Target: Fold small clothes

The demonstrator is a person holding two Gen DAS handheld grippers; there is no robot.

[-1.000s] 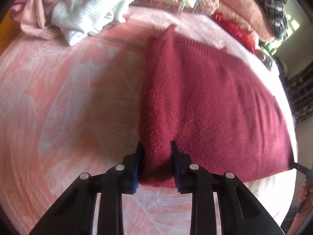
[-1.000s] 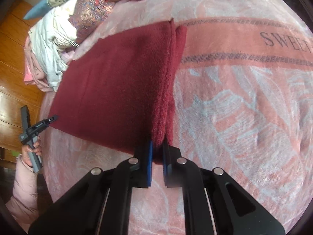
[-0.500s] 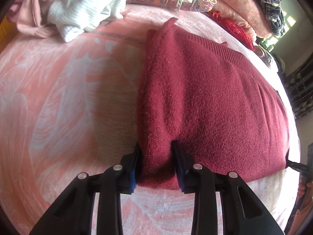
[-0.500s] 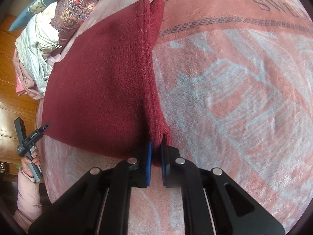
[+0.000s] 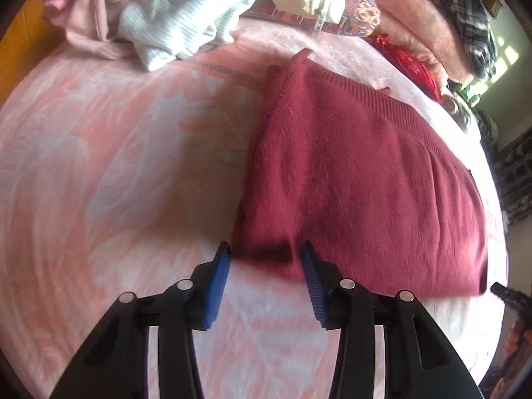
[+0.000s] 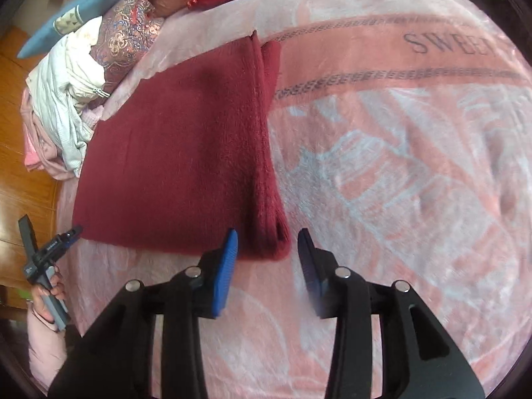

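The dark red sweater (image 5: 359, 179) lay folded flat on the pink blanket (image 5: 116, 166), filling the centre right of the left wrist view and the centre left of the right wrist view (image 6: 179, 153). The left gripper (image 5: 264, 267) was opening, its blue pads clear of the near folded corner between them. The right gripper (image 6: 267, 252) was opening too, free of the opposite corner (the doubled edge). Judged from here, a pad could snag the fuzzy knit while pulling away and drag the fold askew. A laundry pile (image 5: 173, 13) sat at upper left
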